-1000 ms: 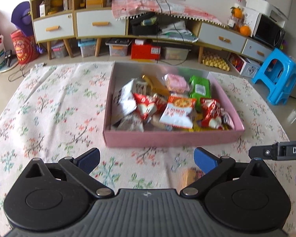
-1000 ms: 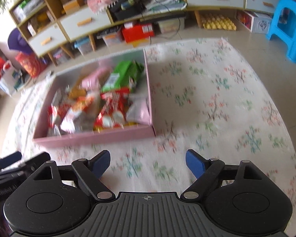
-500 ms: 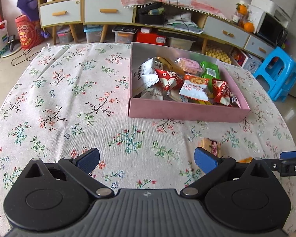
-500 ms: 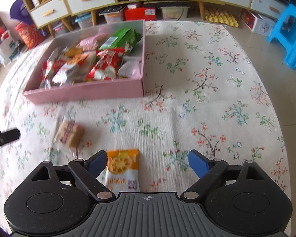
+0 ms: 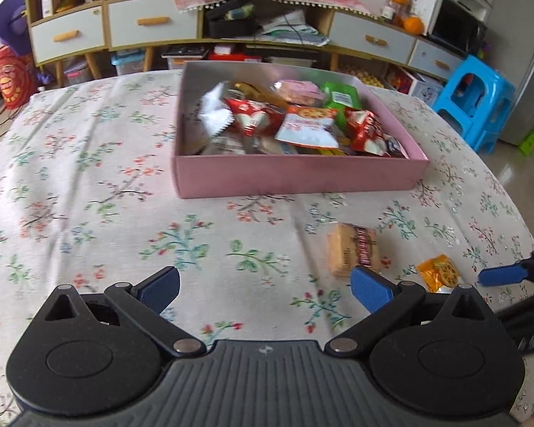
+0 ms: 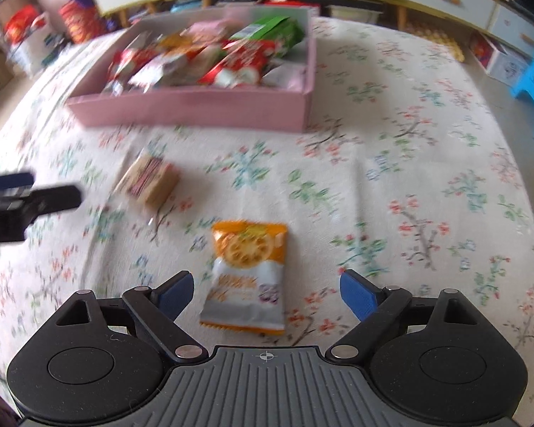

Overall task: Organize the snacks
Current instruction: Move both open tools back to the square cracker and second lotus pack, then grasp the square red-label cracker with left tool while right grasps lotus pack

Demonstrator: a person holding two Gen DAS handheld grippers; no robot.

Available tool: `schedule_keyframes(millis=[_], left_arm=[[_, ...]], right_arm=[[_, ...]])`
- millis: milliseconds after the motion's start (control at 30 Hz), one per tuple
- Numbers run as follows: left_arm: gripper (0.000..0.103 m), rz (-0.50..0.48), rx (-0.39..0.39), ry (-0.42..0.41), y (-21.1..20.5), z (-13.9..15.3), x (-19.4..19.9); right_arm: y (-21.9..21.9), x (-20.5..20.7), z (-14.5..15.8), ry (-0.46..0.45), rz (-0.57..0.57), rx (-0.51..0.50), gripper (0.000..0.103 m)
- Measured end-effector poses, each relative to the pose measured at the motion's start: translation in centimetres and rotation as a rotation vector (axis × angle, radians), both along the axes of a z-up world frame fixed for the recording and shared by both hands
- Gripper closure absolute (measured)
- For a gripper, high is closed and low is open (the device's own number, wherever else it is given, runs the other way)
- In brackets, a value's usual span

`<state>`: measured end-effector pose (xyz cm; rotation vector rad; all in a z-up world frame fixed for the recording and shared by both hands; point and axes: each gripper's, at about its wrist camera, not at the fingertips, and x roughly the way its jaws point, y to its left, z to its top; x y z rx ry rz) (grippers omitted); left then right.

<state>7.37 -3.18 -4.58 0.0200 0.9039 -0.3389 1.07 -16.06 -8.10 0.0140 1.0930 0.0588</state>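
Right claw [image 6: 265,293]: jaws wide apart, just opened further, orange snack packet [image 6: 247,274] lying between them unpressed, print too blurred to read. Left claw [image 5: 265,286]: jaws apart, empty; brown wrapped biscuit [image 5: 352,251] just beyond right finger. Farther ahead, pink box [image 5: 299,176] full of snacks.

Pink box [image 5: 295,178]: open-topped, heaped with mixed snack packets. Two packets loose on floral surface [image 5: 89,185] in front of it: brown biscuit pack [image 5: 352,249] nearer box; orange-and-white cracker packet [image 6: 247,274] lying flat, sealed.
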Motion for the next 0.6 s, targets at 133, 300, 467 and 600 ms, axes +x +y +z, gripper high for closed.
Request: schedule_keyframes(millis=[133,300,467,600], left_arm=[[0.001,-0.019,-0.004,0.007,-1.4,-0.4,0.1],[0.001,-0.050,0.012,0.006,-3.6,-0.9,0.2],[0.006,-0.056,0.032,0.012,-5.3,-1.1,0.6],[0.014,-0.046,0.035,0.016,-6.1,-1.0,0.8]], right_arm=[[0.5,-0.2,-0.4,-0.041,0.056,-0.048,0.004],[-0.7,0.1,-0.4,-0.044,0.028,-0.019,0.004],[-1.5,0.2,-0.5,-0.046,0.018,-0.017,0.004],[-1.7,0.3,-0.4,-0.038,0.012,-0.020,0.004]])
